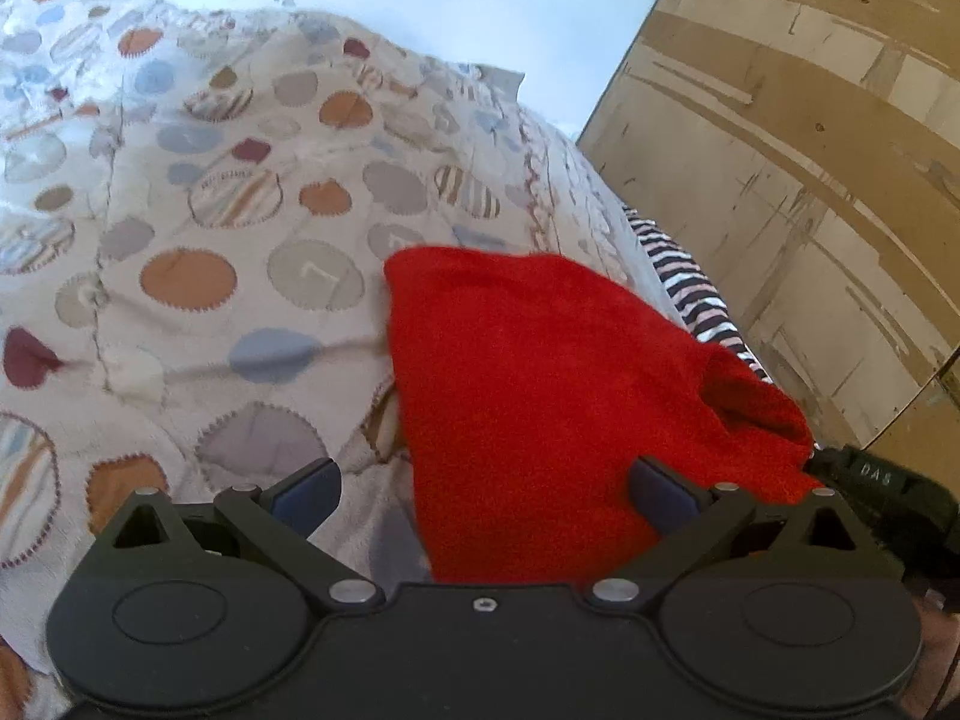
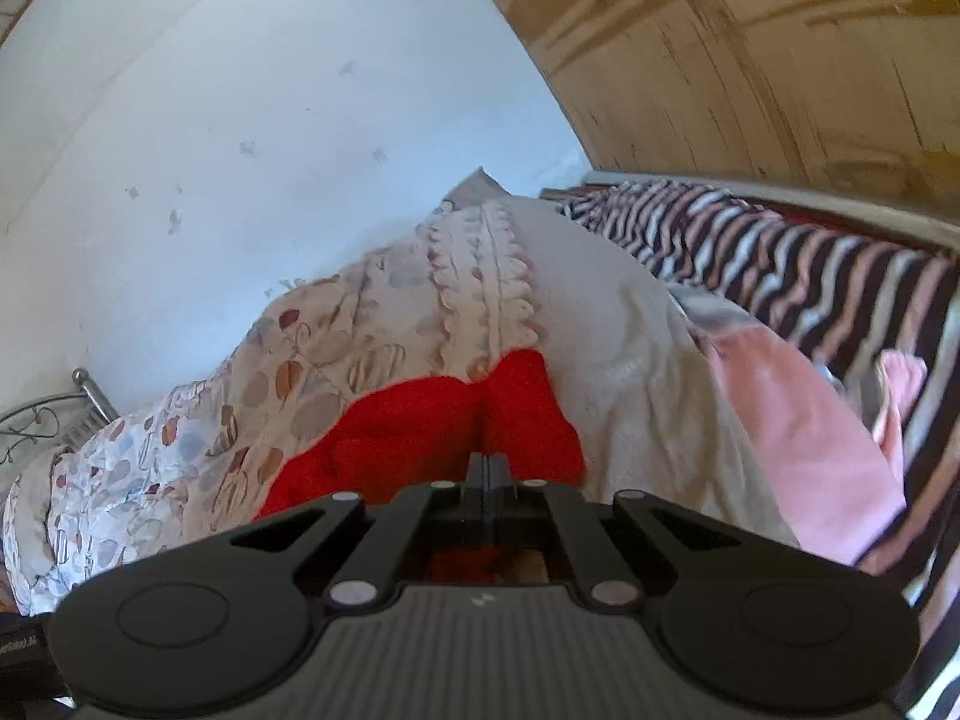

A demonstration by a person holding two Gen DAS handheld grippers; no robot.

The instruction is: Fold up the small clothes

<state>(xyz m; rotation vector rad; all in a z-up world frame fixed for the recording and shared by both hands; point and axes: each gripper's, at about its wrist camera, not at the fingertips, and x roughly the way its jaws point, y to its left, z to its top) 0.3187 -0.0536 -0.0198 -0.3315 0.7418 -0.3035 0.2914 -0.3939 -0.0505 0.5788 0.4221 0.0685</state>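
Our right gripper (image 2: pixel 489 465) has its two fingers pressed flat together at the lower centre of its own view, and the red garment (image 2: pixel 432 438) bunches up right at their tips, so we read the jaws as clamped on a pinch of that red cloth. Our left gripper (image 1: pixel 483 489) stands with its fingers wide apart at the bottom of the left wrist view; the red garment (image 1: pixel 540 396) lies between and just beyond the blue pads (image 1: pixel 309 489), with neither pad pressing on it.

Going from the largest thing down, we see a pale wall (image 2: pixel 240 150) filling the upper left of the right wrist view, and a brown wooden panel (image 1: pixel 792 168) taking the upper right of both views. Below them the quilt (image 1: pixel 198 228), cream with stitched circles in orange, grey, blue and dark red, covers most of the left half of the left wrist view and carries the red garment on it. A striped blanket (image 2: pixel 810 264) in dark, white and pink bands runs along the right side of the right wrist view, and a pink cloth (image 2: pixel 804 420) lies just beside it, lower right. The red garment sits at the lower centre of both views, its right edge lifted towards a black piece of gear at the right edge of the left wrist view. At the far left of the right wrist view a bit of curled metal bed frame (image 2: pixel 90 390) shows.
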